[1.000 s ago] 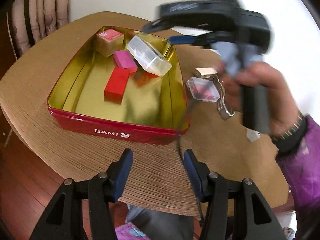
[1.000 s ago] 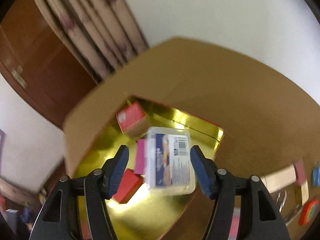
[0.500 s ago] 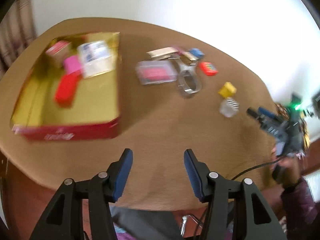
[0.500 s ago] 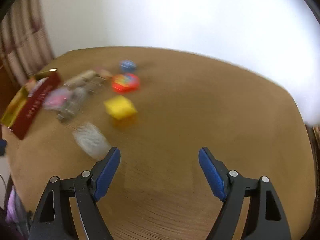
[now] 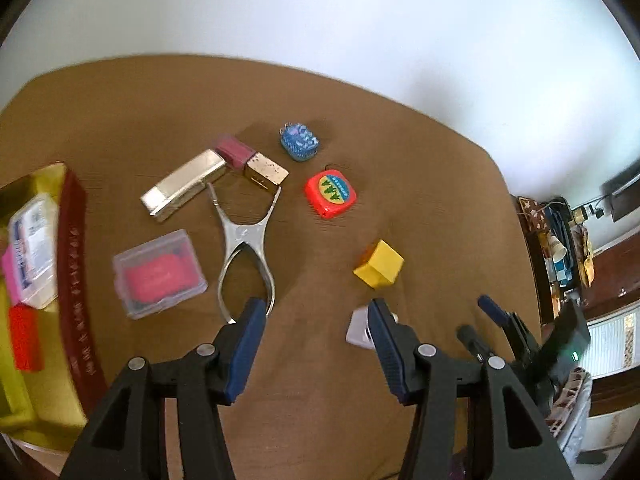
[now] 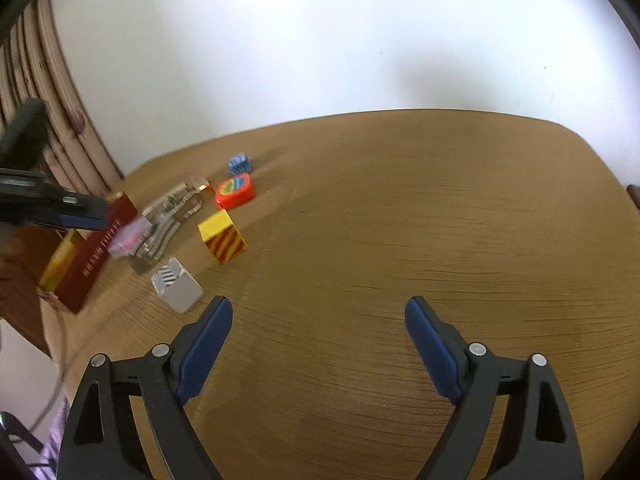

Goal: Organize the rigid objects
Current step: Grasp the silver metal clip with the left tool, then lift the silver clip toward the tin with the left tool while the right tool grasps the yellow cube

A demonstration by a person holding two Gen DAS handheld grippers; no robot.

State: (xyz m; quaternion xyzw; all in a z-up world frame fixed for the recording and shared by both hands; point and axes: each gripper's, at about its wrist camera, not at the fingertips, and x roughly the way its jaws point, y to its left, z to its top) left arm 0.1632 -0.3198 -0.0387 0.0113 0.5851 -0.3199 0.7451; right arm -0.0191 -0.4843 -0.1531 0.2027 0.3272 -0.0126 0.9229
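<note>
cube [image 6: 222, 237]: yellow, red stripes | tin [image 6: 93, 256]: red, gold inside

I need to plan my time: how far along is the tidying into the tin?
Done: a clear box, pink and red blocks sit in the tin. In hand: nothing; both the left gripper and right gripper are open. Left: about nine items, including the yellow cube and tongs.

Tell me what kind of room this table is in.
Probably a room in a home. A wooden table stands against a plain white wall, patterned curtains hang at its left, and a cluttered wooden sideboard stands nearby.
</note>
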